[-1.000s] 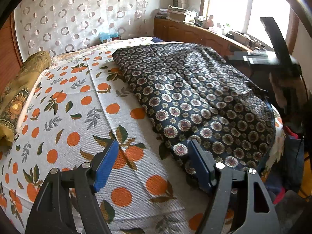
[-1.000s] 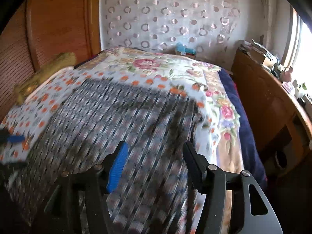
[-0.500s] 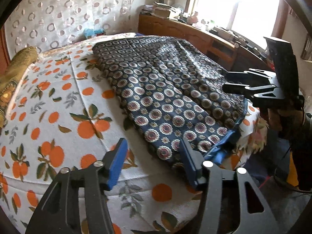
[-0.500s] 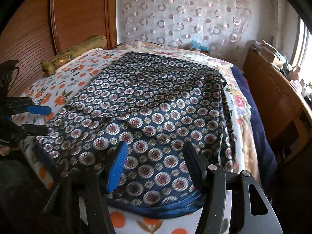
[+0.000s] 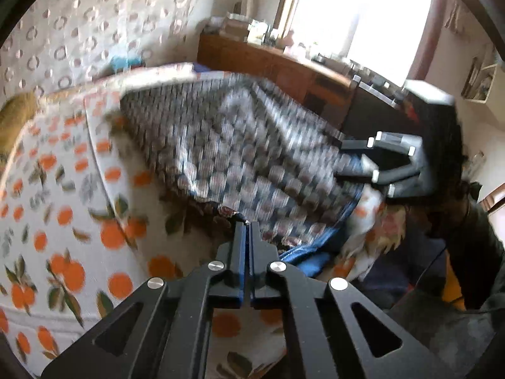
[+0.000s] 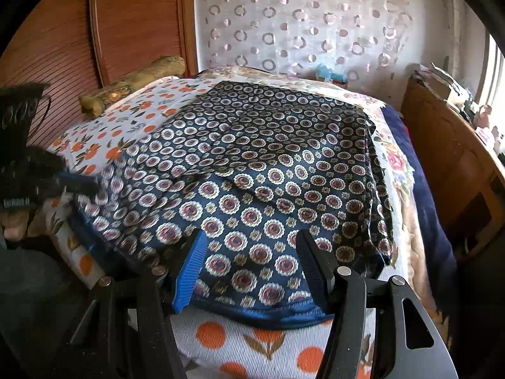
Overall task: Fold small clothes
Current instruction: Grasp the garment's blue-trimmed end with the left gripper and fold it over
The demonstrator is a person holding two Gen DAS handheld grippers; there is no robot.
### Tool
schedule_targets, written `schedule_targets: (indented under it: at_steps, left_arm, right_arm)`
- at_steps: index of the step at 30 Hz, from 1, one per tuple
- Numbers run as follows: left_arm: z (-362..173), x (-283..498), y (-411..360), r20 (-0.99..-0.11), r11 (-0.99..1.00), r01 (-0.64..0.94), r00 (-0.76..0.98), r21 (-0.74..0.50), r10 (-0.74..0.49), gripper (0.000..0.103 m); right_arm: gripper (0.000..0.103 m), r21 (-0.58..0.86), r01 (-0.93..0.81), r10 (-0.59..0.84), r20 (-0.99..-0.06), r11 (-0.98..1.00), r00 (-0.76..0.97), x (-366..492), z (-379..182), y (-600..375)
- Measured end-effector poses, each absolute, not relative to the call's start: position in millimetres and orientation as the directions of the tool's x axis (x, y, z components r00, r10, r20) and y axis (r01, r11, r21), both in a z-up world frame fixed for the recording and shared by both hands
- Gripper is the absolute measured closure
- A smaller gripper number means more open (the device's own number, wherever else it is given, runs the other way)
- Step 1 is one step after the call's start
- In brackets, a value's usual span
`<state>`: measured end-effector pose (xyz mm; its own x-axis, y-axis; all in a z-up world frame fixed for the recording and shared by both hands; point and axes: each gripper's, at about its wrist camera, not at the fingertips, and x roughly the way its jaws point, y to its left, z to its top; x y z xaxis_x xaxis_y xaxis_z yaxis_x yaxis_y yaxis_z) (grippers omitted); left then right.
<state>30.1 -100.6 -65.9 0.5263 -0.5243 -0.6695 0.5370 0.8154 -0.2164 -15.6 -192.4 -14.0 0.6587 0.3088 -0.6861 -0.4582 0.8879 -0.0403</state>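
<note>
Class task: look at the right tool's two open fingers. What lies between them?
In the right wrist view, the near hem of the navy patterned cloth lies between the right tool's open fingers, over the orange-print sheet. The pads are not pressing it.

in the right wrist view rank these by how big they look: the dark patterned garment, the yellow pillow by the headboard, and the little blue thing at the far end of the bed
1. Dark patterned garment, by far the largest.
2. Yellow pillow.
3. Little blue thing, smallest, though it lies farthest from the camera, so its real size is unsure.
</note>
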Motion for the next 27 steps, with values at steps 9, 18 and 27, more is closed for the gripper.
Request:
schedule_targets:
  at_steps: [9, 18, 27]
  left_arm:
    - [-7.7, 59.1, -106.6, -0.564, 0.820, 0.536, 0.621, -0.200, -0.544, 0.101]
    - [-6.2, 82.0, -107.1, -0.557, 0.841, 0.498, 0.645, -0.213, -0.523, 0.101]
    - [-11.4, 95.0, -88.0, -0.566, 0.865, 0.446, 0.661, -0.230, -0.492, 0.101]
  right_arm:
    - [0.038, -0.057, -0.478, 0.313, -0.687, 0.877, 0.656, -39.4, -7.9, -200.2]
    - [0.037, -0.072, -0.497, 0.312, -0.699, 0.865, 0.644, -45.0, -16.5, -193.9]
    - [0.037, -0.065, -0.448, 0.296, -0.664, 0.892, 0.687, -4.4, -12.5, -209.5]
